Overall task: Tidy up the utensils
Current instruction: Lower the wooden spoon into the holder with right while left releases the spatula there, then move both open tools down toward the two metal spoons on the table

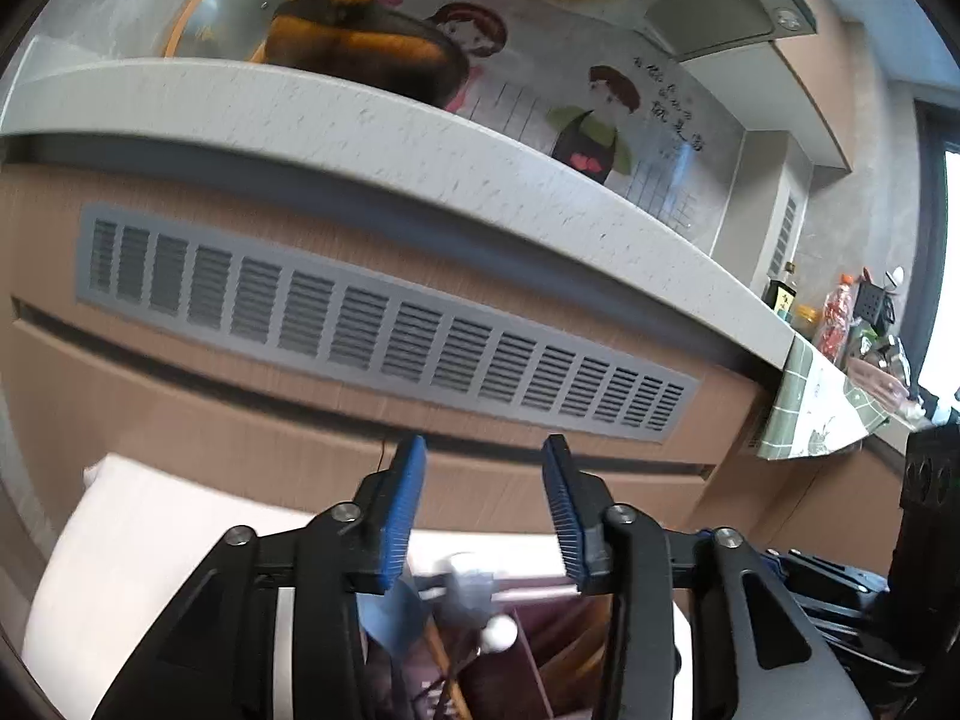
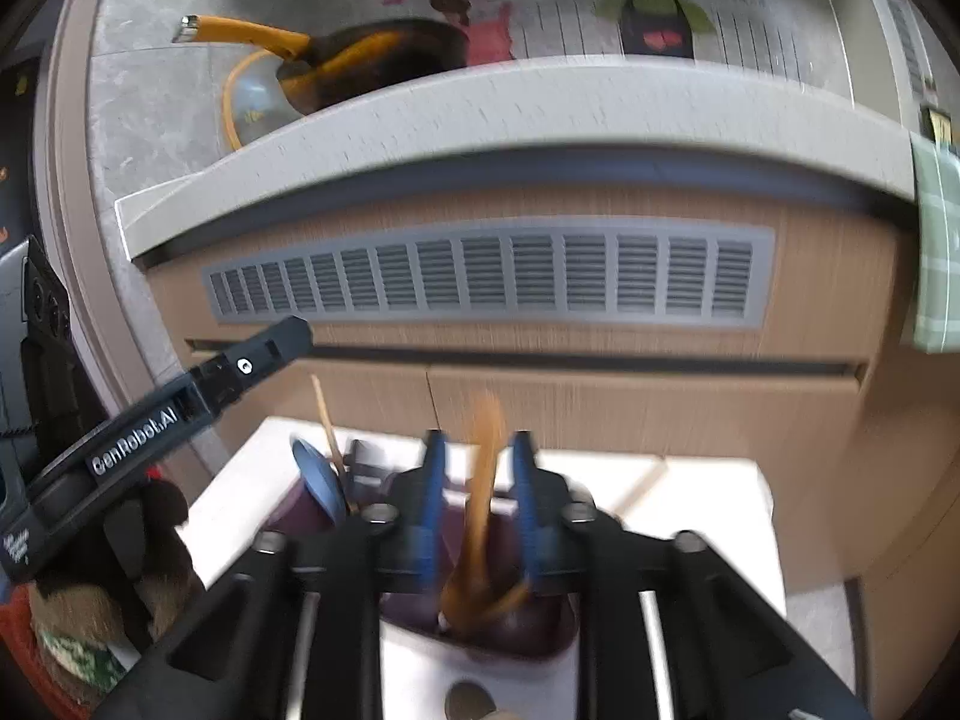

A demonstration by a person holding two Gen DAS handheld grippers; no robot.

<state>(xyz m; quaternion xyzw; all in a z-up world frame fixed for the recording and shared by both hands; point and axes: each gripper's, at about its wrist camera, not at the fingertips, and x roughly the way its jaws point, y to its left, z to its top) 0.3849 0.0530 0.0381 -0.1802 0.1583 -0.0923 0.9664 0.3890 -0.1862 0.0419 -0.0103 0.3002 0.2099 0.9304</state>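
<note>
A dark purple utensil holder (image 2: 534,630) stands on a white table (image 2: 708,504) below both grippers. It holds a blue spoon (image 2: 318,483), a thin wooden stick (image 2: 327,420) and a brown wooden utensil (image 2: 486,480). My right gripper (image 2: 479,450) is open with the blurred wooden utensil standing between its blue pads, apart from them. My left gripper (image 1: 485,450) is open and empty above the holder (image 1: 540,648), where the blue spoon (image 1: 390,618) and a white-tipped utensil (image 1: 498,633) show.
A grey countertop (image 1: 360,120) runs above wooden cabinet fronts with a grey vent grille (image 1: 384,318). A dark pan with an orange handle (image 2: 372,60) sits on it. Bottles and a green cloth (image 1: 816,408) lie at the far right.
</note>
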